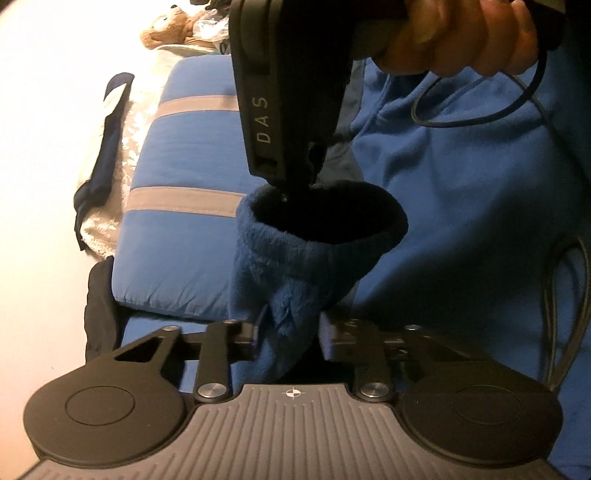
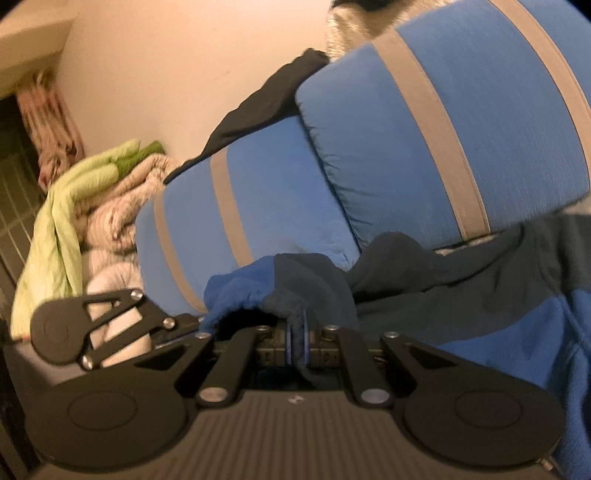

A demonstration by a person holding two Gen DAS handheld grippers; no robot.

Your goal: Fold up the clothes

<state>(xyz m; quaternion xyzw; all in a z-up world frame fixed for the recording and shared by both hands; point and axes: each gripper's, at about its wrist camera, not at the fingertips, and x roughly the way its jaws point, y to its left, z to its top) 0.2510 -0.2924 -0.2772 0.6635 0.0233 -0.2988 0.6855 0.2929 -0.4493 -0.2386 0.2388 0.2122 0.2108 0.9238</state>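
A blue fleece garment [image 1: 461,184] with dark navy panels lies spread on the right. Its sleeve cuff [image 1: 295,251] stands up as an open tube between both grippers. My left gripper [image 1: 290,332] is shut on the bunched sleeve just below the cuff. My right gripper [image 1: 291,184], held by a hand [image 1: 461,33], comes down from above and pinches the cuff's far rim. In the right wrist view my right gripper [image 2: 297,332] is shut on the blue and navy cuff [image 2: 280,284]. The left gripper's linkage [image 2: 92,321] shows at the left there.
Blue pillows with grey stripes [image 1: 184,147] [image 2: 443,129] lie behind the sleeve. A dark garment [image 1: 99,162] hangs along the pale wall. A teddy bear [image 1: 166,26] sits far back. Green and pink bedding [image 2: 74,195] is piled at the left. A cable [image 1: 480,110] loops over the fleece.
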